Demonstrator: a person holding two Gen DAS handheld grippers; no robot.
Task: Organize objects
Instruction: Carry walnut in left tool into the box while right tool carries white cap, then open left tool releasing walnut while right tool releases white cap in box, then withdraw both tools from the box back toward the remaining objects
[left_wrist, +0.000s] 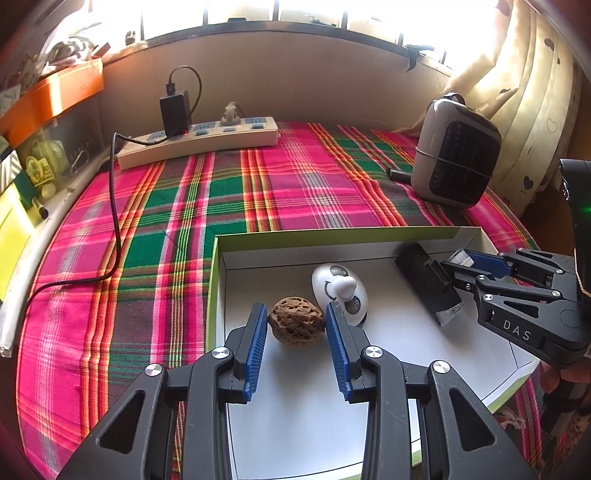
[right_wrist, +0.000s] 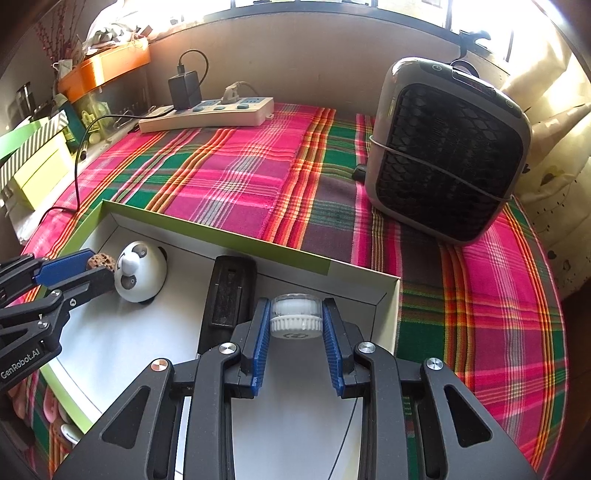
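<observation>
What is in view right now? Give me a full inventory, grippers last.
walnut: one, brown, in the box, between the left pads
panda toy: one, white and black, in the box beside the walnut
black case: one, lying in the box
small jar: one, clear and white, over the box
box: one, green outside, white inside, on the cloth
power strip: one, beige, far left
fan heater: one, grey, far right
plaid cloth: one, pink and green
left hand-held gripper: around the walnut
right hand-held gripper: shut on the small jar

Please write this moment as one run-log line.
left gripper: jaws around walnut | right gripper: jaws shut on small white jar | both over box
</observation>
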